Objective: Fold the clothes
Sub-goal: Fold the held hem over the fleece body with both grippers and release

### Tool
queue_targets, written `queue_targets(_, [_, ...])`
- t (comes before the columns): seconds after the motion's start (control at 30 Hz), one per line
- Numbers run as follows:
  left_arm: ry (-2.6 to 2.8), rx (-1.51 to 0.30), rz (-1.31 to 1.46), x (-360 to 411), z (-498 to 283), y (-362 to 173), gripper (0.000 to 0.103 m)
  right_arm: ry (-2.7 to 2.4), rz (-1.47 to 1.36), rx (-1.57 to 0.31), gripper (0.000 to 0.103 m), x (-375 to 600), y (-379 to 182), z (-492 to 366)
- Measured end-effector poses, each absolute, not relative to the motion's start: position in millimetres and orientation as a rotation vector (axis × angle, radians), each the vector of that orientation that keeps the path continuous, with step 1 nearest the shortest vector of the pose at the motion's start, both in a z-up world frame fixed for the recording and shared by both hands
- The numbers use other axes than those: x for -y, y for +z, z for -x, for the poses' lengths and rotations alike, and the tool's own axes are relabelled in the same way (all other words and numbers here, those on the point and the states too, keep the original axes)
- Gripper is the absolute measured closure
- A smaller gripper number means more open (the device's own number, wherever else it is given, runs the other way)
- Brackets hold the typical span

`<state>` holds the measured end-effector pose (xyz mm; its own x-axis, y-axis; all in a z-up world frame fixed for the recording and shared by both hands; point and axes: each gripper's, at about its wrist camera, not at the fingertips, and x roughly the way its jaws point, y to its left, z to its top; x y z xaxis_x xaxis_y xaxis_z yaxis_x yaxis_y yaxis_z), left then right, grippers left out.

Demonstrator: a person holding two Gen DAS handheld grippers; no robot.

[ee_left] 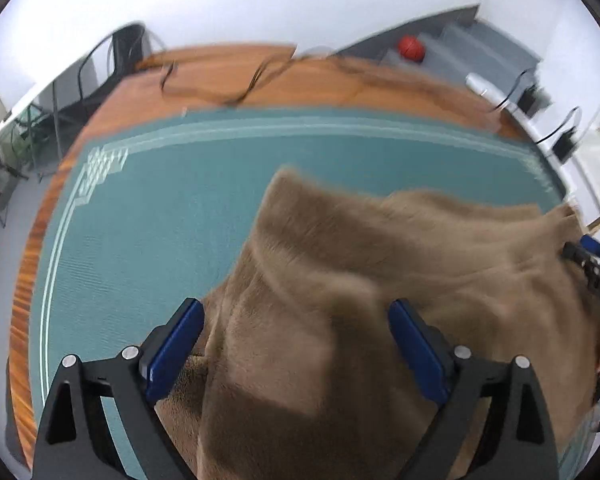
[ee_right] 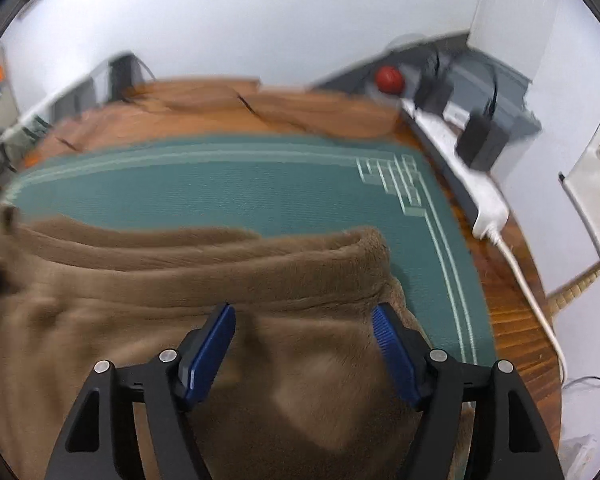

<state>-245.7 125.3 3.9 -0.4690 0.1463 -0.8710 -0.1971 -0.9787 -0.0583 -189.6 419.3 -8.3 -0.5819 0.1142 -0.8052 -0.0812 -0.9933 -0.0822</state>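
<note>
A brown fleece garment (ee_left: 360,280) lies bunched on a green mat (ee_left: 148,216) on a wooden table. My left gripper (ee_left: 296,316) is open, its blue-padded fingers wide apart just above the garment's left part. In the right wrist view the same garment (ee_right: 180,280) shows a thick waistband-like hem across the mat (ee_right: 260,184). My right gripper (ee_right: 304,316) is open, its fingers spread over the cloth just behind that hem. The right gripper also shows at the far right of the left wrist view (ee_left: 592,268), at the garment's edge. Both views are motion-blurred.
The wooden table (ee_left: 284,76) carries dark cables (ee_left: 236,92) beyond the mat. A white power strip (ee_right: 484,200) with black adapters lies along the table's right edge. Grey stairs with a red ball (ee_left: 411,49) stand behind. A black chair (ee_left: 124,46) is at the back left.
</note>
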Motion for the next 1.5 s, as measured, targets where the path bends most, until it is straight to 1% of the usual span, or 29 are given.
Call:
queue_targets(0.1, [2.546,-0.101,1.456,-134.7,244.6,12.3,0.007,2.799,1.343,0.037,0.028,-401.8,10.6,167.7])
queue_targets(0.17, [2.546,-0.12,1.498,-138.8,250.5,2.4,0.007,2.823,1.397,0.052,0.028,-389.6,6.1,161.6])
queue_targets(0.27, [2.538,-0.178,1.568,-143.5,255.6,-20.4,0.007,2.776,1.493,0.079,0.028,-383.7,-17.6,165.1])
queue_targets(0.33, [2.522,-0.202,1.595,-143.2,256.8,-36.8,0.006,2.746,1.553,0.047,0.027,-387.4,-36.3,167.9])
queue_targets(0.37, [2.521,-0.176,1.583,-140.1,255.9,-39.7,0.004,2.753,1.551,0.021,0.024,-391.0,-42.3,167.2])
queue_targets(0.43, [2.518,-0.107,1.593,-132.2,255.4,-40.1,0.003,2.765,1.534,-0.004,0.023,-394.3,-44.2,166.8])
queue_targets(0.57, [2.533,-0.085,1.617,-126.2,247.2,-29.8,0.003,2.755,1.538,-0.009,0.023,-396.3,-39.5,167.1])
queue_targets(0.63, [2.545,-0.06,1.582,-121.0,233.6,-15.6,0.003,2.758,1.504,-0.033,0.022,-397.9,-28.9,159.9])
queue_targets(0.77, [2.558,0.007,1.534,-107.1,197.1,7.1,0.003,2.803,1.395,-0.099,0.022,-399.9,-0.9,109.7])
queue_targets(0.9, [2.552,0.06,1.512,-99.4,146.9,12.9,0.003,2.802,1.35,-0.127,0.022,-399.0,7.4,52.2])
queue_targets(0.97, [2.539,0.025,1.523,-103.7,124.3,3.2,0.003,2.807,1.341,-0.129,0.022,-395.6,6.4,28.4])
queue_targets(1.07, [2.536,-0.079,1.542,-112.4,113.2,-16.2,0.003,2.812,1.382,-0.175,0.021,-387.3,-3.4,3.6])
queue_targets(1.13, [2.56,-0.139,1.535,-116.6,108.3,-26.4,0.002,2.798,1.412,-0.156,0.021,-383.4,-15.2,2.6])
queue_targets(1.23, [2.568,-0.166,1.52,-118.0,109.5,-31.6,0.001,2.752,1.463,-0.12,0.021,-383.1,-33.4,6.1])
queue_targets(1.4, [2.609,-0.202,1.548,-119.8,98.3,-12.8,0.001,2.742,1.479,-0.132,0.021,-385.5,-34.3,-1.1])
queue_targets(1.5, [2.614,-0.169,1.537,-121.0,78.1,-2.6,0.001,2.752,1.441,-0.182,0.021,-389.0,-22.1,-18.6])
